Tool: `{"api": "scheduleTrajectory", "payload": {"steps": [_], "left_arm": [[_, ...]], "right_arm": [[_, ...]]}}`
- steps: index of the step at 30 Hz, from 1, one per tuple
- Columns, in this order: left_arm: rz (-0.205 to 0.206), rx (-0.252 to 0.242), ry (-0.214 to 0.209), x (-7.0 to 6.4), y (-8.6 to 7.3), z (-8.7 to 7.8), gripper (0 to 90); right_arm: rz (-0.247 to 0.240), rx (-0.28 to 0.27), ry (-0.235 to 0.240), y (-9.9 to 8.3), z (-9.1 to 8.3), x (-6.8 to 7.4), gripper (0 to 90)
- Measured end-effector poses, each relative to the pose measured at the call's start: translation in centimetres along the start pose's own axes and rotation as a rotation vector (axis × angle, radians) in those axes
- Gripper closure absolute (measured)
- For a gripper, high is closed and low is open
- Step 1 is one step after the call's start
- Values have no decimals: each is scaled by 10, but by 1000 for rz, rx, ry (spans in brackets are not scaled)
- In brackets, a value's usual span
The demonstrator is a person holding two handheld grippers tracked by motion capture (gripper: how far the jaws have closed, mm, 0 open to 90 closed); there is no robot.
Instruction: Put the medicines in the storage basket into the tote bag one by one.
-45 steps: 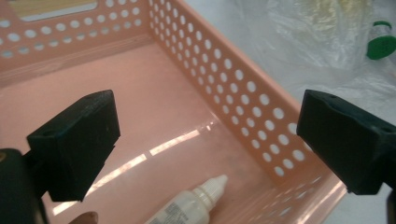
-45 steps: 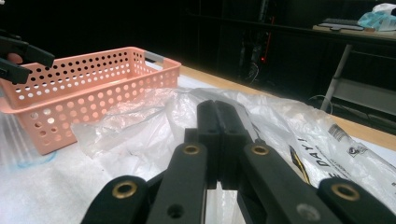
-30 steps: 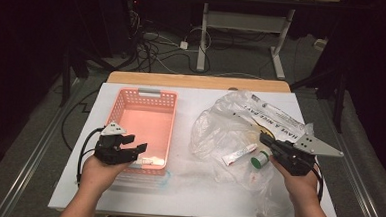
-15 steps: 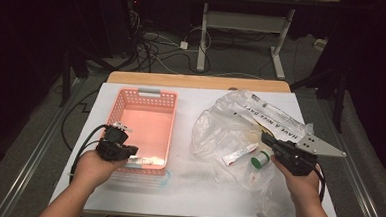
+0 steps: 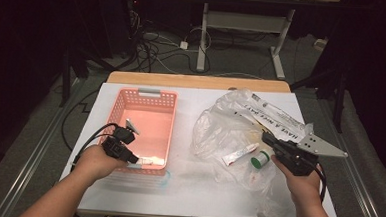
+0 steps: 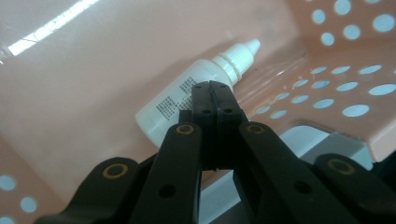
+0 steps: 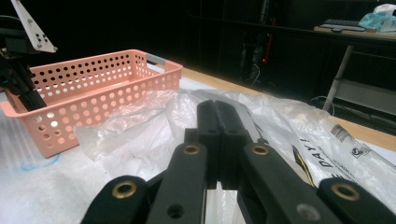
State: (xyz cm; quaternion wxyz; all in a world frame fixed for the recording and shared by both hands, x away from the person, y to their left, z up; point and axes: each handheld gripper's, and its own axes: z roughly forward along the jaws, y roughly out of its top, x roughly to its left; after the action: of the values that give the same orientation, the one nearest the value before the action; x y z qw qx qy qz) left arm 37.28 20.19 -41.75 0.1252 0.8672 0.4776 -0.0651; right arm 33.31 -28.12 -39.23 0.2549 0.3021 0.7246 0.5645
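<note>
A small white dropper bottle (image 6: pixel 173 105) lies on its side on the floor of the pink perforated basket (image 5: pixel 149 97), near the front wall (image 5: pixel 151 161). My left gripper (image 5: pixel 135 158) points down into that front corner, just in front of the bottle. Its jaws (image 6: pixel 215 88) are shut with nothing between them. My right gripper (image 5: pixel 266 138) rests over the crumpled clear plastic bag (image 5: pixel 233 123), also shut and empty (image 7: pixel 217 106). On the bag lie a white tube (image 5: pixel 238 153) and a small bottle with a green cap (image 5: pixel 260 160).
The basket (image 7: pixel 93 86) stands on the left half of the white table (image 5: pixel 187 188), the bag (image 7: pixel 140 135) on the right half. Beyond the table's wooden far edge (image 5: pixel 197 81) are floor cables and desk legs.
My left hand has shifted slightly and tipped its gripper down into the basket's front corner. The right gripper has hardly moved.
</note>
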Motion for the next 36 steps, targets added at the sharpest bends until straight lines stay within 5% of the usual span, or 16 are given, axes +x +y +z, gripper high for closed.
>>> {"api": "scheduleTrajectory", "payload": {"steps": [7,11,18,24,29,36], "left_arm": [[-19,24,4,7,16,-2,882],[-25,-56,104,14,32,-7,880],[-47,-140,89,23,38,-9,879],[7,-176,84,24,33,-16,808],[75,-137,60,25,32,-12,489],[148,-33,81,23,39,5,415]], "right_arm": [[-3,5,1,0,0,1,900],[-3,4,1,0,1,1,900],[2,5,-4,-1,0,-1,900],[-3,7,2,0,0,0,900],[-2,8,1,-1,1,1,900],[-5,9,1,-1,2,1,900]]}}
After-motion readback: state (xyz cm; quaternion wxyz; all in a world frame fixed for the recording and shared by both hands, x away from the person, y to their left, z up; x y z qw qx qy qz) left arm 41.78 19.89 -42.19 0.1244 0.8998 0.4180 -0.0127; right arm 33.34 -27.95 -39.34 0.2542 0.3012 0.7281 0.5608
